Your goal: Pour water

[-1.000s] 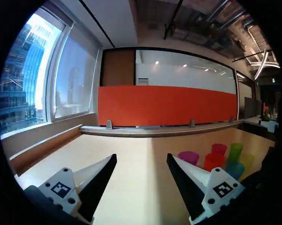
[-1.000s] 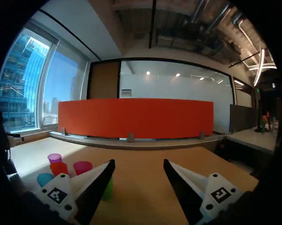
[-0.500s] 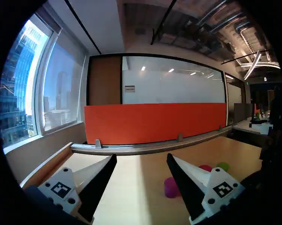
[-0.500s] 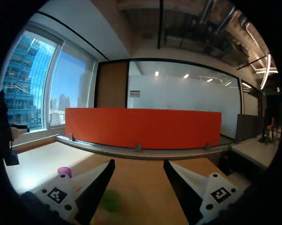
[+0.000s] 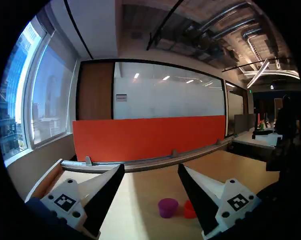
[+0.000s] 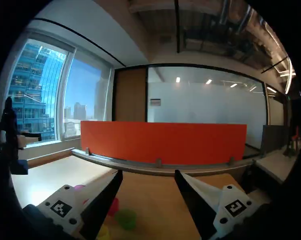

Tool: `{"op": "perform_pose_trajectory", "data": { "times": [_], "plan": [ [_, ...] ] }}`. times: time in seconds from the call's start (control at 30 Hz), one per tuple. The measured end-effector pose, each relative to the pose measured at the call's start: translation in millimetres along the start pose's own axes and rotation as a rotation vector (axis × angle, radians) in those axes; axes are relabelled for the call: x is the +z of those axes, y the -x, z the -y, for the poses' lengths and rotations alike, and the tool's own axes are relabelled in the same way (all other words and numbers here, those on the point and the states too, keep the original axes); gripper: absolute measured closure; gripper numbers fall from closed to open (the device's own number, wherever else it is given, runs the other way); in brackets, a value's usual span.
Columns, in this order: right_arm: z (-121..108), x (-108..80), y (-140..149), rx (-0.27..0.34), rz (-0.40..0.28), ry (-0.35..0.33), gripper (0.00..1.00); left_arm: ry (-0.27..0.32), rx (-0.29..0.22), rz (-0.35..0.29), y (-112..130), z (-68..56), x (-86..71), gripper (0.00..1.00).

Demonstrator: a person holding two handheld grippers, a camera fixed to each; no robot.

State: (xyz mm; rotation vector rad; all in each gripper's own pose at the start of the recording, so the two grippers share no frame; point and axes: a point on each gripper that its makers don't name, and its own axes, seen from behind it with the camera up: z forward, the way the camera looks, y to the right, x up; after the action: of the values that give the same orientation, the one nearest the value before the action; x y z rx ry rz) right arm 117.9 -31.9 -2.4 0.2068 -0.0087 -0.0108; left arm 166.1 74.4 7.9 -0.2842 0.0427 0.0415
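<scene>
In the left gripper view, above the pale wooden table [image 5: 146, 196]: left gripper [image 5: 150, 166], fingers apart, empty. Between them, a purple plastic cup [image 5: 167, 207] just beside a red plastic cup [image 5: 188, 209], well short of the orange divider panel [image 5: 148, 138] on the table's far edge. In the right gripper view: right gripper [image 6: 147, 172], likewise apart; green plastic cup [image 6: 126, 219] beside one finger.

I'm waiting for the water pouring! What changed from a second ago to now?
Both tongs tipped upward: the left tongs also turned right, the right tongs left, so the purple cup and green cup slid lower in their views. Nothing was grabbed or let go. Both stayed open and empty; the cups stayed on the table.
</scene>
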Motion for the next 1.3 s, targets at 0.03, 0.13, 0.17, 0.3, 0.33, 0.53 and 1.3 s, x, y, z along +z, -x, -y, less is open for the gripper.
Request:
{"op": "perform_pose_trajectory", "data": {
  "times": [0.03, 0.13, 0.17, 0.3, 0.33, 0.53, 1.3],
  "plan": [
    [3.6, -0.3, -0.4, -0.004, 0.000, -0.021, 0.00, 0.015, 0.000, 0.001, -0.1, -3.7, 0.3, 0.01],
    [12.8, -1.5, -0.5, -0.011, 0.004, -0.081, 0.00, 0.066, -0.003, 0.005, 1.1, -15.7, 1.9, 0.01],
    [15.6, -1.9, -0.3, -0.013, 0.007, -0.100, 0.00, 0.084, -0.005, 0.007, 1.7, -19.8, 2.5, 0.01],
    [25.5, -3.7, -2.2, -0.005, 0.014, -0.173, 0.00, 0.159, -0.018, 0.014, 2.5, -36.3, 3.2, 0.01],
    [27.8, -4.1, -3.2, -0.001, 0.014, -0.191, 0.00, 0.178, -0.021, 0.015, 2.1, -40.3, 3.2, 0.01],
    [33.8, -5.3, -2.7, -0.006, 0.019, -0.258, 0.00, 0.270, -0.024, 0.010, 3.3, -61.2, -0.1, 0.01],
    [40.6, -2.7, 54.7, -0.088, 0.181, -0.351, 0.00, 0.493, 0.078, 0.174, 77.2, -117.6, -5.8, 0.01]
  ]
}}
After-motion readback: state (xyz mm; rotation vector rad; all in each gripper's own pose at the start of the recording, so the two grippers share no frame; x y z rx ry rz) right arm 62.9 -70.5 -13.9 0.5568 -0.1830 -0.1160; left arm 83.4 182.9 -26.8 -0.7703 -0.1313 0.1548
